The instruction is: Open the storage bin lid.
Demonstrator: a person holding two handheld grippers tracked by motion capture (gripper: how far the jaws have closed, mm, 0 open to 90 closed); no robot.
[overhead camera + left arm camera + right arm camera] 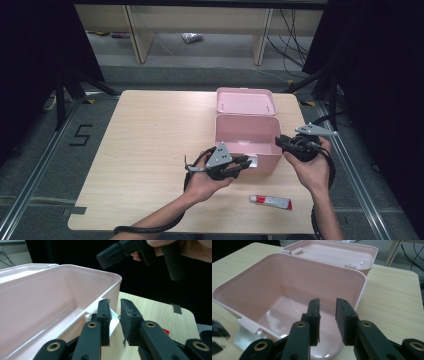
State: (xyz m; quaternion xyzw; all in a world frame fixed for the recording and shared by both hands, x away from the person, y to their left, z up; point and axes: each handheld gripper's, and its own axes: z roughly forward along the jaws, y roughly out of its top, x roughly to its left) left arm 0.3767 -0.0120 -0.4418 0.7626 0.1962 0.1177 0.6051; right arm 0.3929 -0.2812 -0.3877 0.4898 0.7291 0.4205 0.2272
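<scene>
Open pink plastic box [246,134] on worktop [150,150]: left gripper [239,165], released, at its front latch; right gripper [284,144], released, at its right rim; red-white tube [270,201] just in front of box, lying crosswise, nearer right gripper

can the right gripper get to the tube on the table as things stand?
Probably yes. The tube lies alone on bare table in front of the pink box, just below the right gripper, whose jaws stand apart with nothing between them.

Grey floor [45,165], black curtains [30,60], wooden shelving [200,20] behind.
</scene>
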